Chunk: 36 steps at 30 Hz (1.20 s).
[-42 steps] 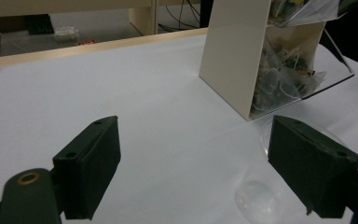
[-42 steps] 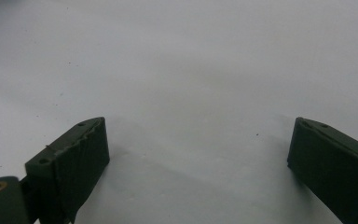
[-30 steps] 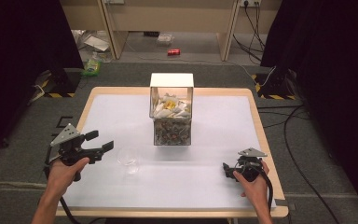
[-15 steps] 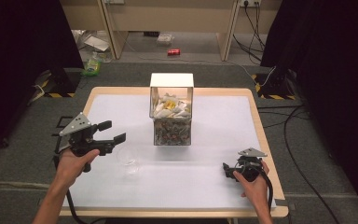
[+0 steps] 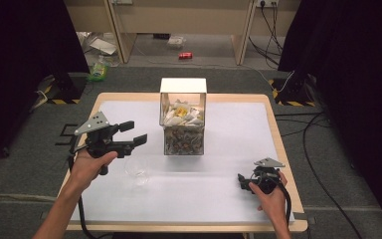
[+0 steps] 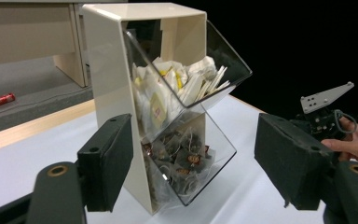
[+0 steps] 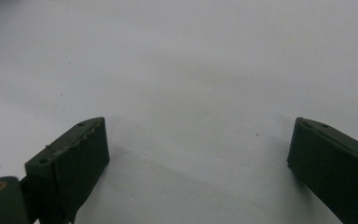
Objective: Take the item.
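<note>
A white two-tier dispenser (image 5: 183, 119) with clear tilted bins stands at the table's middle. White sachets fill its upper bin and dark tea bags its lower one. My left gripper (image 5: 134, 133) hovers to its left, raised and pointing at it, apart from it. Its jaws have just been closing a little, still open with nothing between them. In the left gripper view the dispenser (image 6: 116, 70) stands beyond my left gripper (image 6: 193, 154). My right gripper (image 5: 242, 181) rests low near the front right edge. The right gripper view has my right gripper (image 7: 198, 149) open over bare white table.
A clear glass (image 5: 137, 172) stands on the white table cover (image 5: 229, 124) just in front of the left hand. The other hand and its gripper (image 6: 326, 112) appear at the right of the left gripper view. Cables and small litter lie on the floor beyond the table.
The left gripper has risen and moved right, toward the dispenser, and its jaws have narrowed slightly. The right hand and gripper have stayed in place.
</note>
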Each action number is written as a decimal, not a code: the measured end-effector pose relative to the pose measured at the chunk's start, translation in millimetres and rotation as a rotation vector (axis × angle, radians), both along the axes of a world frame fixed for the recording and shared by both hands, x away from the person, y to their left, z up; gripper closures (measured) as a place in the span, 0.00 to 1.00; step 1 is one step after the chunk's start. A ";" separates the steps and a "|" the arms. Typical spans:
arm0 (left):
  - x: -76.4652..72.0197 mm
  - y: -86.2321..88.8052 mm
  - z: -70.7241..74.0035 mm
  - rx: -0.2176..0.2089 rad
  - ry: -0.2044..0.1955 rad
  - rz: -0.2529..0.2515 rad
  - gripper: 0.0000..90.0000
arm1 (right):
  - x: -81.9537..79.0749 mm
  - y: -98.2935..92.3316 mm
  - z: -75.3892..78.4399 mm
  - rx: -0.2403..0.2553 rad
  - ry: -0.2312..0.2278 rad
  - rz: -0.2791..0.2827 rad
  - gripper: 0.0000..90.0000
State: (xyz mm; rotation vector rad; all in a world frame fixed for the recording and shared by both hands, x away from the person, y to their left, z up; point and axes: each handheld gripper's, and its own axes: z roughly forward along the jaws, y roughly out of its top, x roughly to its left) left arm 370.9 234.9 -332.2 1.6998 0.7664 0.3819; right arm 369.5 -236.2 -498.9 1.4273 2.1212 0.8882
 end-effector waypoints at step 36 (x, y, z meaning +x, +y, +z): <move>43.7 -80.2 25.5 0.108 -0.036 -0.077 0.49 | 0.2 -0.4 0.2 -0.004 -0.002 0.003 0.07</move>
